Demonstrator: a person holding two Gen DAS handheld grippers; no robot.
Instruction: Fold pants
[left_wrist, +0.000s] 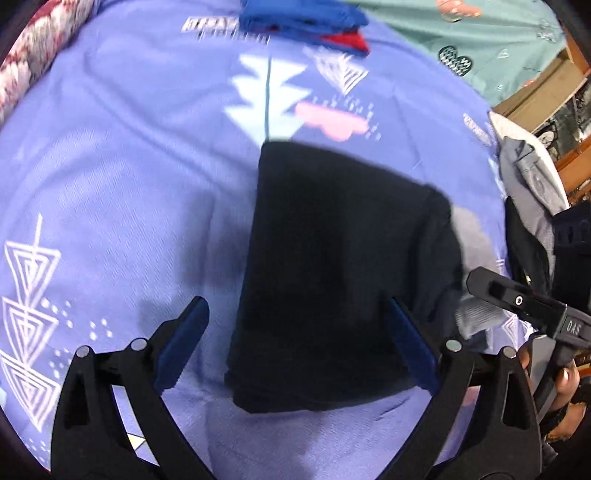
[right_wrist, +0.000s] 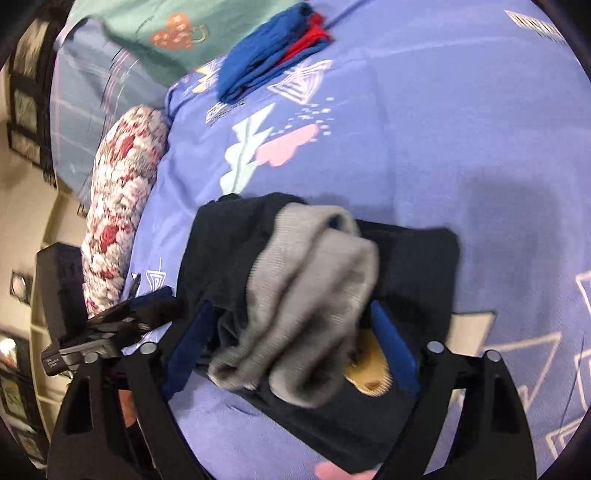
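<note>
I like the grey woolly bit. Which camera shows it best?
The right wrist view: the grey cuffs lie big and central on the black pants. The left wrist view shows only a blurry grey scrap at the pants' edge.

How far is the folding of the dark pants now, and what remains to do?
Mostly done: the dark pants lie as a compact folded rectangle on the blue bedsheet. Nothing is in hand: the left claw and right claw are open above them. The gray cuffs on top look loose and probably want tidying.
</note>
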